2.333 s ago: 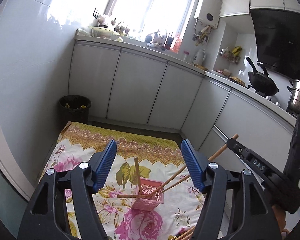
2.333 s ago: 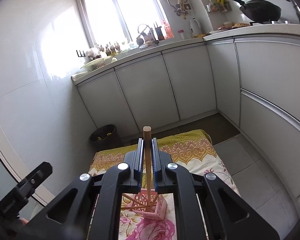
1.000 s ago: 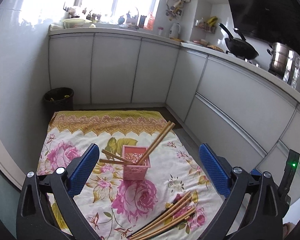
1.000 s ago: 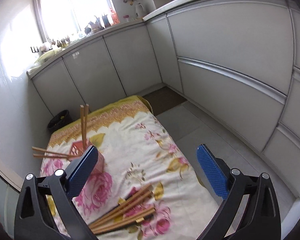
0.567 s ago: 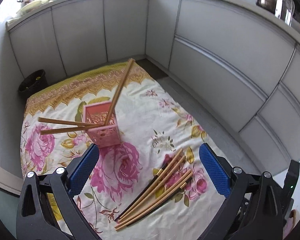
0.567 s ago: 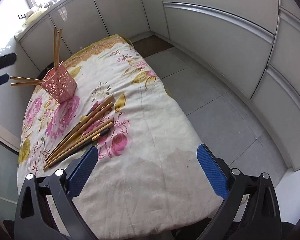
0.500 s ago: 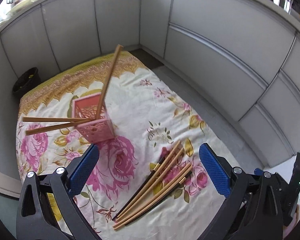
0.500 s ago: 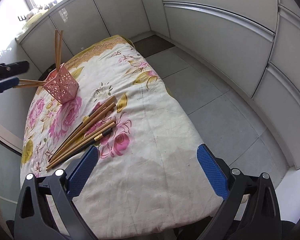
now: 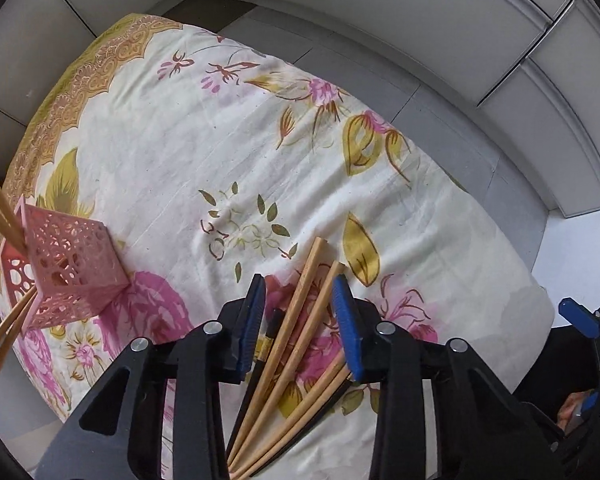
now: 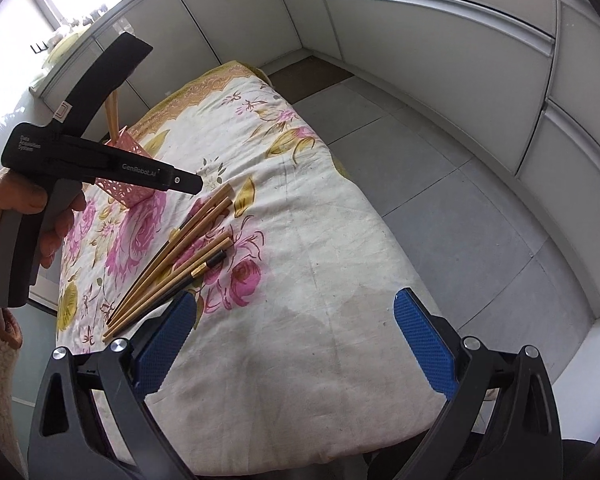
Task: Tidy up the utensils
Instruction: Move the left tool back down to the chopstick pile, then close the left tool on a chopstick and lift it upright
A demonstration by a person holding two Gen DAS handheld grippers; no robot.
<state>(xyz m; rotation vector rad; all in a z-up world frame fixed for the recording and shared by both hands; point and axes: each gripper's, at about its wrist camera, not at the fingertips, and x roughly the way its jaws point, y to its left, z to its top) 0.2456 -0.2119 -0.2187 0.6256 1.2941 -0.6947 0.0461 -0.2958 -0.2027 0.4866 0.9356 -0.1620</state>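
A cream cotton cloth [image 9: 172, 152] printed with pink roses, olive leaves and a gold scalloped border is covering the surface, its weave slightly wrinkled and stained near the front edge. A loose bundle of chopsticks [image 9: 296, 336] is lying on it: slim, square-ended bamboo sticks in pale tan, with at least one dark stick banded in gold among them, all fanned out along one diagonal.

The left claw [image 9: 298, 320] is pointing straight down over that bundle, its black plastic arms ending in blue ribbed pads. Its jaws are closing, and two of the tan sticks, plus part of the dark one, are lying in the gap between the pads; the pads are not yet pressing on the wood. The thick ends of the sticks are reaching just past the fingertips, and the thin ends are running back beneath the claw's body.

Off to the left, well apart from the bundle, a pink square holder [image 9: 66, 264] of perforated lattice plastic is standing on the cloth with several chopsticks already leaning out of it.

The right claw [image 10: 294, 334] is hanging over the near edge of the cloth with its blue textured pads spread wide and nothing between them. The bundle is lying ahead of its left pad, close to that pad's tip. In the right wrist view, a hand [image 10: 16, 216] is gripping the left tool's grey trigger handle above the holder.

Pale grey cabinet fronts and grey floor tiles are surrounding the surface.
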